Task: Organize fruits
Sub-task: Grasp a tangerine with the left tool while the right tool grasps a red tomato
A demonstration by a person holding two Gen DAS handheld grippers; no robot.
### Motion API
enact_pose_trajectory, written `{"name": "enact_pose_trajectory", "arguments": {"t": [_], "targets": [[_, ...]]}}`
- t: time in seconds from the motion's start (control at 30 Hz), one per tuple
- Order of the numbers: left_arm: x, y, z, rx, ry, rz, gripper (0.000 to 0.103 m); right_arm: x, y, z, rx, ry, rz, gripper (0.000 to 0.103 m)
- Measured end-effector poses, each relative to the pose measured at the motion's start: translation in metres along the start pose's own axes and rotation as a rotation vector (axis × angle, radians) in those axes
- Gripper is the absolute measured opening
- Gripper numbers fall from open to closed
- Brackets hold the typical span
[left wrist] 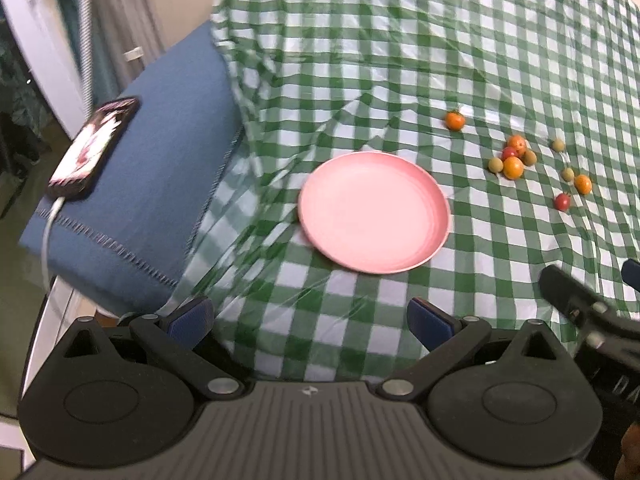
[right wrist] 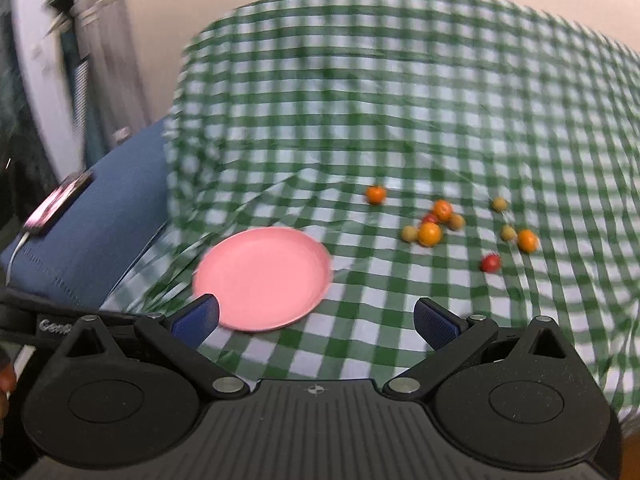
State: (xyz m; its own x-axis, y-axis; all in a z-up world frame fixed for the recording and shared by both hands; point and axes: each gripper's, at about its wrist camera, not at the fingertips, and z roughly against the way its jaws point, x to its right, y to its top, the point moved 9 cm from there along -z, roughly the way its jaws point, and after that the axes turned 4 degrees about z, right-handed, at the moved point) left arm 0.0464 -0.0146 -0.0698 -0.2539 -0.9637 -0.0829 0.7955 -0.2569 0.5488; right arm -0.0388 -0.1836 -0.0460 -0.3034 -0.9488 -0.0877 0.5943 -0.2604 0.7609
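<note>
An empty pink plate [left wrist: 374, 210] [right wrist: 262, 278] lies on the green checked tablecloth [left wrist: 440, 60] [right wrist: 380, 100]. Right of it lie several small fruits: a lone orange one [left wrist: 455, 120] [right wrist: 375, 195], a cluster of orange, red and green ones [left wrist: 513, 158] [right wrist: 432, 224], and a red one [left wrist: 562, 201] [right wrist: 490, 263] nearest me. My left gripper [left wrist: 310, 320] is open and empty, near the plate's front edge. My right gripper [right wrist: 316, 320] is open and empty too, its left fingertip [right wrist: 198, 318] overlapping the plate's near rim in view. Its body [left wrist: 576, 304] shows at the right in the left wrist view.
A blue cushion [left wrist: 152, 184] [right wrist: 92, 220] sits left of the cloth with a phone [left wrist: 94, 146] [right wrist: 58, 202] and its white cable [left wrist: 48, 236] on it. A white appliance and curtain stand at far left. A hand [right wrist: 6, 388] shows at the left edge.
</note>
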Motion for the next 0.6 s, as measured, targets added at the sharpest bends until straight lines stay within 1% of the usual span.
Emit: {"name": "enact_pose_trajectory", "arguments": {"t": [0.1,0.13,0.2,0.23,0.27,0.37,0.43,0.47,0.5,0.6], "targets": [[0.028,0.018,-0.014,-0.020,-0.027,-0.033,0.103,0.039,0.000,-0.016,0.014,-0.047,-0.106,0.103],[0.038,0.025,-0.019,-0.024,-0.042,-0.039,0.103,0.053,0.002,-0.022,0.037,-0.086,-0.111,0.103],[0.063,0.041,-0.034,-0.030,-0.080,-0.053,0.103,0.087,0.019,-0.038,0.159,-0.142,-0.136,0.103],[0.076,0.050,-0.043,-0.033,-0.097,-0.063,0.103,0.102,0.019,-0.047,0.148,-0.173,-0.148,0.102],[0.090,0.060,-0.054,-0.034,-0.109,-0.074,0.103,0.120,0.024,-0.059,0.161,-0.197,-0.167,0.102],[0.132,0.088,-0.087,-0.012,-0.137,-0.105,0.103,0.162,0.026,-0.097,0.125,-0.276,-0.190,0.102],[0.164,0.103,-0.109,-0.018,-0.170,-0.142,0.103,0.183,0.024,-0.126,0.098,-0.316,-0.178,0.102],[0.182,0.110,-0.123,-0.022,-0.190,-0.172,0.103,0.193,0.023,-0.141,0.087,-0.329,-0.169,0.102],[0.197,0.115,-0.134,-0.028,-0.196,-0.198,0.103,0.204,0.024,-0.157,0.079,-0.340,-0.159,0.102],[0.241,0.129,-0.169,-0.033,-0.219,-0.279,0.103,0.221,0.019,-0.210,0.013,-0.349,-0.143,0.102]]}}
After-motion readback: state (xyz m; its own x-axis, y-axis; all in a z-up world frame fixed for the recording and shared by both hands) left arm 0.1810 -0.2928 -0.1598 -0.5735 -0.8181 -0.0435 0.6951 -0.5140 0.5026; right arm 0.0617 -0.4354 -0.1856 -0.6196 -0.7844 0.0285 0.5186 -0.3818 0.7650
